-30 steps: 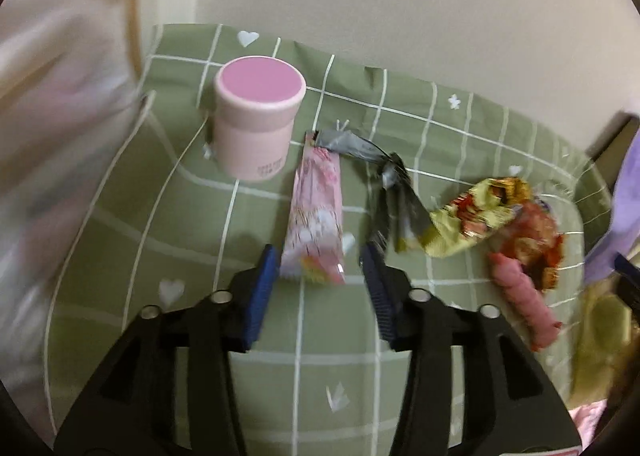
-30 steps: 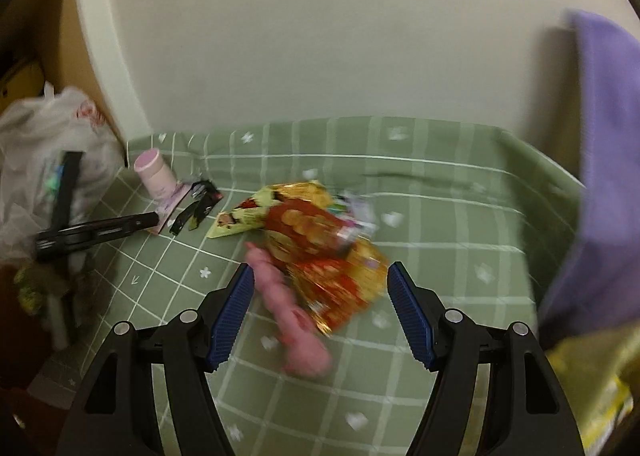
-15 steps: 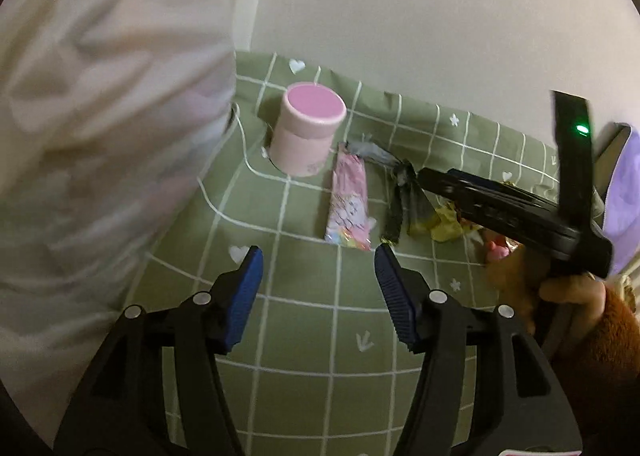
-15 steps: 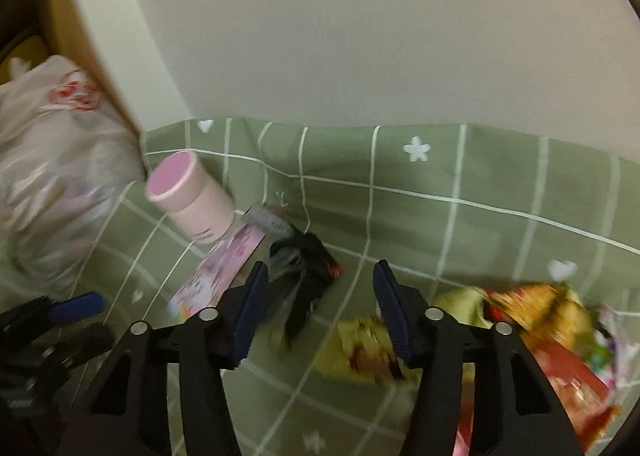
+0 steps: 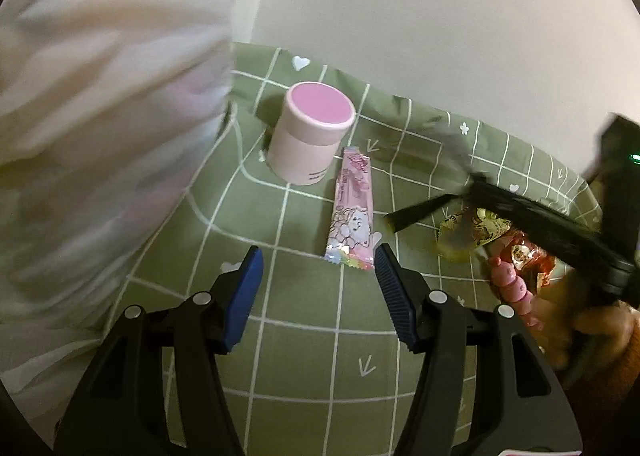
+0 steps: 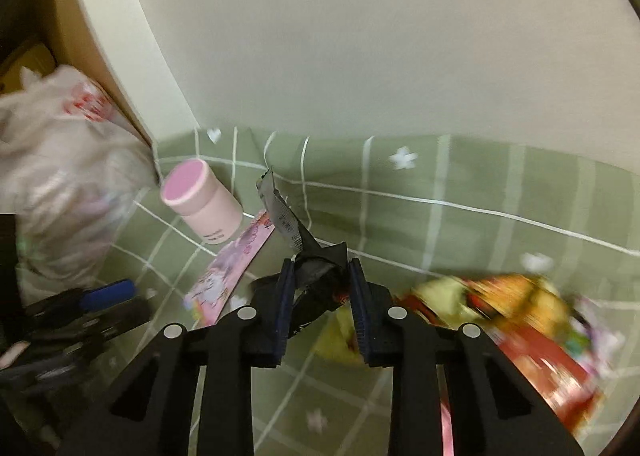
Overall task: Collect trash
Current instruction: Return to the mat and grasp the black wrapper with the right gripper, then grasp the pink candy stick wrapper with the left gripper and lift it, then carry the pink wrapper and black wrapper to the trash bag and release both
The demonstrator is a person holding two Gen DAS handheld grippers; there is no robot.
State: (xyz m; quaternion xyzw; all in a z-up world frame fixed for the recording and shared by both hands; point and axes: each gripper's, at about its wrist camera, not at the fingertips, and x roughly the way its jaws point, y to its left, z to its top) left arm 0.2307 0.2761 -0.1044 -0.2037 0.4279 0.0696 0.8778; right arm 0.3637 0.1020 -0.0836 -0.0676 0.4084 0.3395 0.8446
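Observation:
A crumpled black and grey wrapper (image 6: 316, 270) sits between the blue pads of my right gripper (image 6: 320, 270). The jaws are closing and the pads press on it, with its grey tail (image 6: 280, 212) sticking up. The left wrist view shows that gripper's black body (image 5: 560, 232) at the right, the wrapper (image 5: 424, 212) a dark blur ahead of it. My left gripper (image 5: 318, 256) stands open just short of a long pink wrapper (image 5: 354, 212) lying flat on the cloth, nothing between its pads. Yellow and red snack wrappers (image 6: 500, 304) lie right of the right gripper.
A pink lidded cylinder (image 5: 310, 136) stands beside the pink wrapper's far end. A white plastic bag (image 5: 100, 116) fills the left side. A green checked cloth (image 5: 320, 356) covers the surface, with a pale wall behind. A pink beaded piece (image 5: 512, 288) lies by the snack wrappers.
My right gripper swung left from the red and yellow wrappers to the black wrapper and narrowed onto it. My left gripper drew back from the pink wrapper, and the white bag now fills its left side.

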